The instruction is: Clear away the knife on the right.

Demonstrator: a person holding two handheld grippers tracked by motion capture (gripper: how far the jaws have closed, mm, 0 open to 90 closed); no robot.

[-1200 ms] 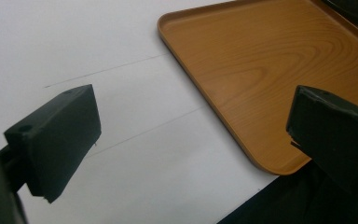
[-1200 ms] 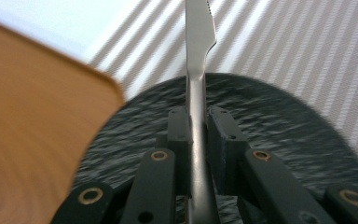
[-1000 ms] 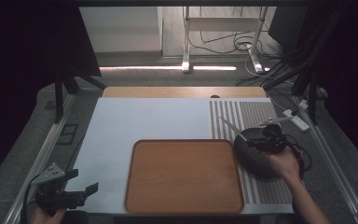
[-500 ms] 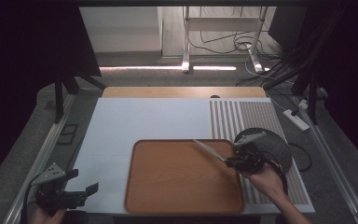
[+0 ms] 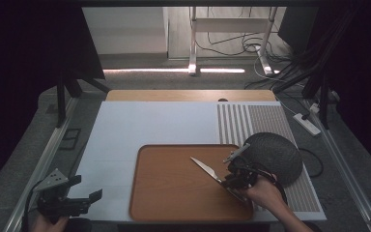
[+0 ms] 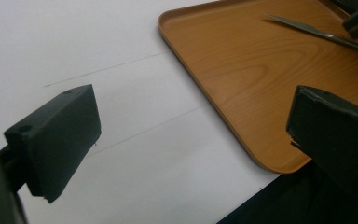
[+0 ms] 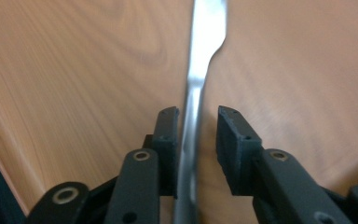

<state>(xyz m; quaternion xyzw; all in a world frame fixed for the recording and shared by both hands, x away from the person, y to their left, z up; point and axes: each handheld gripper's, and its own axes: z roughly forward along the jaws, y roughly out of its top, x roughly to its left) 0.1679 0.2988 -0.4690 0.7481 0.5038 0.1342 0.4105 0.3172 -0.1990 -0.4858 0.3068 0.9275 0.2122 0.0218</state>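
Observation:
A silver table knife (image 5: pixel 207 170) lies over the right part of a wooden tray (image 5: pixel 174 203), its blade pointing up-left. My right gripper (image 5: pixel 232 181) is at its handle end. In the right gripper view the knife (image 7: pixel 200 70) runs between the jaws of the right gripper (image 7: pixel 196 126); it touches the left pad and there is a gap to the right pad. These jaws have just been opening and no longer pinch the knife. My left gripper (image 5: pixel 86 187) rests open and empty at the table's front left corner, and in its own view the left gripper (image 6: pixel 193 135) faces the tray (image 6: pixel 242 70).
A dark round woven bowl (image 5: pixel 275 154) sits right of the tray on the ribbed grey strip (image 5: pixel 241 121). A white mat (image 5: pixel 149 125) covers the table. Cables and a power strip (image 5: pixel 306 123) lie beyond the right edge.
My right hand carried the knife from the dark bowl leftward onto the tray and lowered it. Its jaws have parted from the handle. The left gripper stayed put.

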